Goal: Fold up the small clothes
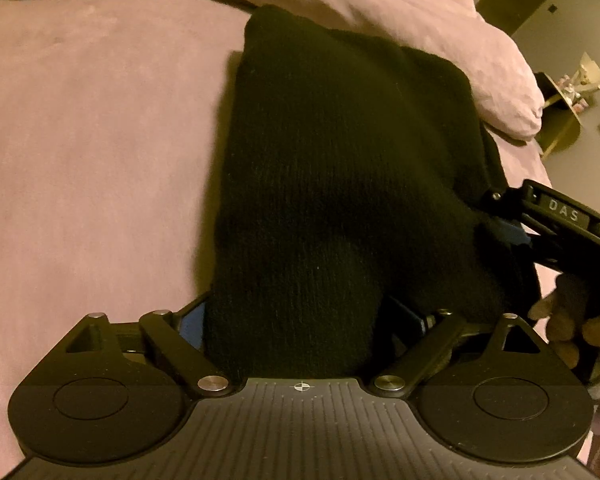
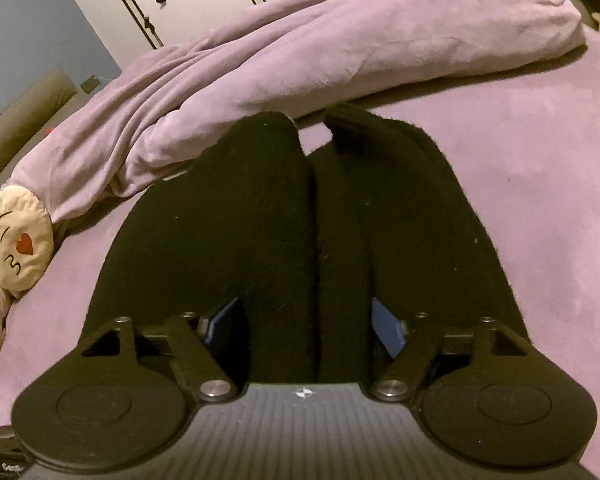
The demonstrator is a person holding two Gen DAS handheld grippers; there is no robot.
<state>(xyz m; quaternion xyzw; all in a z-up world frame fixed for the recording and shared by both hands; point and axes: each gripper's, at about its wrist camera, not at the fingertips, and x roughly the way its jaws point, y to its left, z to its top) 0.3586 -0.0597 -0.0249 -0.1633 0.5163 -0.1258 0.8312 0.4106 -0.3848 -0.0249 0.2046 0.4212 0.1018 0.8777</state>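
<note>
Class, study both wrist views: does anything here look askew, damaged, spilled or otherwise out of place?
Nothing looks damaged or spilled. The black knit garment lies bunched in two uneven lobes rather than flat, clamped by the left gripper and the right gripper. The purple duvet is rumpled behind it on the bed.

black knit garment (image 1: 340, 168) | doubled into thick folds | lifted at near edge | far end on bed
</note>
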